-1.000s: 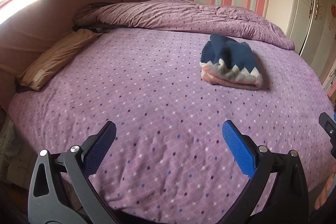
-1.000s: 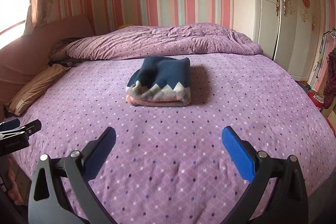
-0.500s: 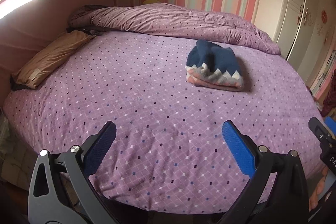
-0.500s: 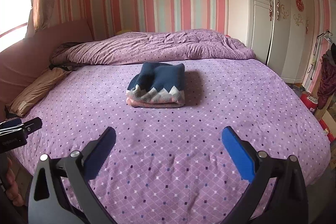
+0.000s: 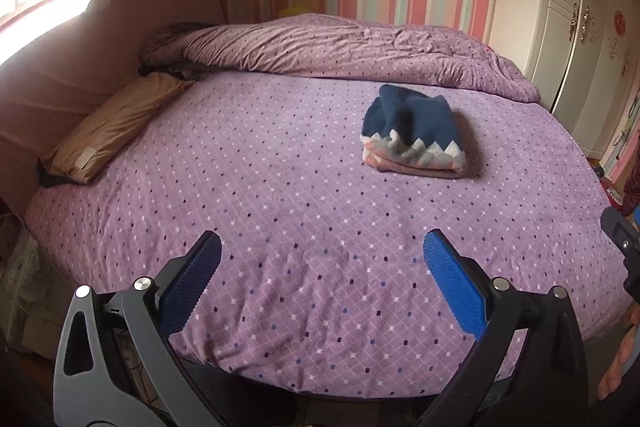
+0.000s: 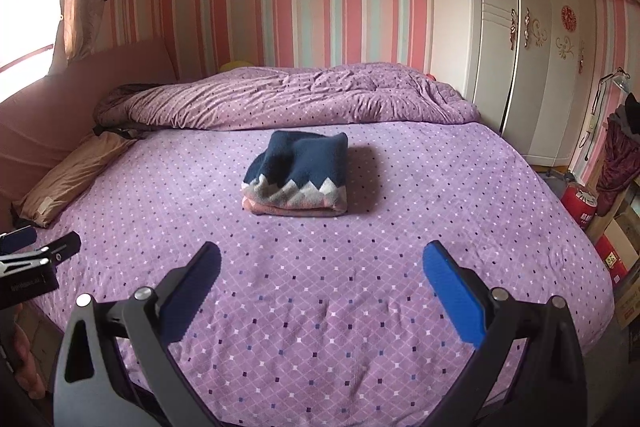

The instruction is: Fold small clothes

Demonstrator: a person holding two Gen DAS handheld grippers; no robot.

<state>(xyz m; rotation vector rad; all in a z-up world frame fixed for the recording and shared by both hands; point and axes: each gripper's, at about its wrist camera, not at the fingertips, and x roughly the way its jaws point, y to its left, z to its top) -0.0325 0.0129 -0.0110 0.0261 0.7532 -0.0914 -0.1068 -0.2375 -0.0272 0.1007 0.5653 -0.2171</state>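
A folded small garment, navy with a white, grey and pink zigzag band, lies on the purple dotted bed; it also shows in the right wrist view. My left gripper is open and empty, held near the bed's front edge, well short of the garment. My right gripper is open and empty, also back over the front part of the bed. The left gripper's body shows at the left edge of the right wrist view.
A bunched purple duvet lies along the far side of the bed. A tan pillow sits at the left by the pink headboard. A white wardrobe stands at the right, with boxes and a red can on the floor.
Both grippers have pulled back and up from the bed, so the garment looks farther away and more of the room shows. The garment has not moved.
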